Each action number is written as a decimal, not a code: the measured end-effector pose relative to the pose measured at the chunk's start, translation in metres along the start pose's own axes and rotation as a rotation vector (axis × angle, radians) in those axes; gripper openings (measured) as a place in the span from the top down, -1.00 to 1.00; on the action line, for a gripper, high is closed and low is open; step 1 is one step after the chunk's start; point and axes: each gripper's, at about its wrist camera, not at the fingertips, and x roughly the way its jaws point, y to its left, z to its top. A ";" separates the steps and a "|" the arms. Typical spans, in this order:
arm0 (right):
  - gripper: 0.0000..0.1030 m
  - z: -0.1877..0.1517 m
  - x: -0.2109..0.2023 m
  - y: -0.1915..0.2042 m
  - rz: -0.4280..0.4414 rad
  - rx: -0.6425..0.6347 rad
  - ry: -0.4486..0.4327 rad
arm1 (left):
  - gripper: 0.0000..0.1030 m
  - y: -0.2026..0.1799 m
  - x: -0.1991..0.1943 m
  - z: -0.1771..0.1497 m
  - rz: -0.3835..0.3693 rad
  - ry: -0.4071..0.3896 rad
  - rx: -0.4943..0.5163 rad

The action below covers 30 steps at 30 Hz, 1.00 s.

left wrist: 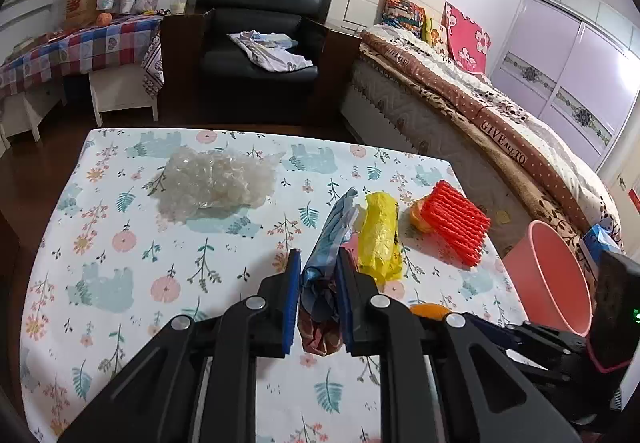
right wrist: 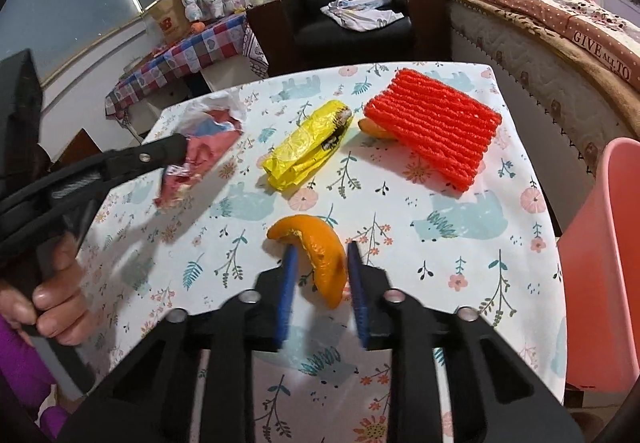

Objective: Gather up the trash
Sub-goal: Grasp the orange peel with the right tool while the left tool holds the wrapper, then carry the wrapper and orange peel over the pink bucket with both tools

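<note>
My left gripper [left wrist: 319,261] is shut on a crumpled blue and pink wrapper [left wrist: 326,255] just above the table; the wrapper [right wrist: 200,159] also shows in the right wrist view, held by the left gripper [right wrist: 176,151]. My right gripper [right wrist: 320,255] straddles an orange peel [right wrist: 320,259] on the table, with the jaws slightly apart from it. A yellow plastic bag [left wrist: 380,239] [right wrist: 308,143], a red foam net [left wrist: 454,221] [right wrist: 436,127] over another peel [left wrist: 418,217], and crumpled clear plastic [left wrist: 216,183] lie on the table. A pink bin [left wrist: 548,275] [right wrist: 608,263] stands at the table's right edge.
The table [left wrist: 120,283] has a floral cloth. Behind it are a black armchair [left wrist: 260,43], a bed [left wrist: 480,103] on the right and a low checked-cloth table [left wrist: 80,47] on the left.
</note>
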 end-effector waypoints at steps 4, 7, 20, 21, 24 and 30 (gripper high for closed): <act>0.79 -0.004 -0.007 0.000 0.005 0.004 -0.012 | 0.69 -0.002 -0.010 -0.004 0.002 -0.004 -0.002; 0.81 -0.007 -0.016 0.000 0.012 0.008 -0.029 | 0.69 -0.005 -0.017 -0.007 0.003 -0.007 0.000; 0.81 -0.018 -0.075 -0.020 -0.009 0.055 -0.137 | 0.69 -0.043 -0.035 -0.011 -0.046 -0.023 0.048; 0.81 -0.019 -0.080 -0.023 -0.013 0.064 -0.146 | 0.69 -0.048 -0.036 -0.011 -0.050 -0.023 0.054; 0.81 -0.022 -0.094 -0.035 -0.032 0.096 -0.177 | 0.69 -0.061 -0.038 -0.011 -0.071 -0.022 0.072; 0.81 -0.031 -0.119 -0.068 -0.091 0.174 -0.225 | 0.69 -0.092 -0.037 -0.014 -0.115 -0.016 0.130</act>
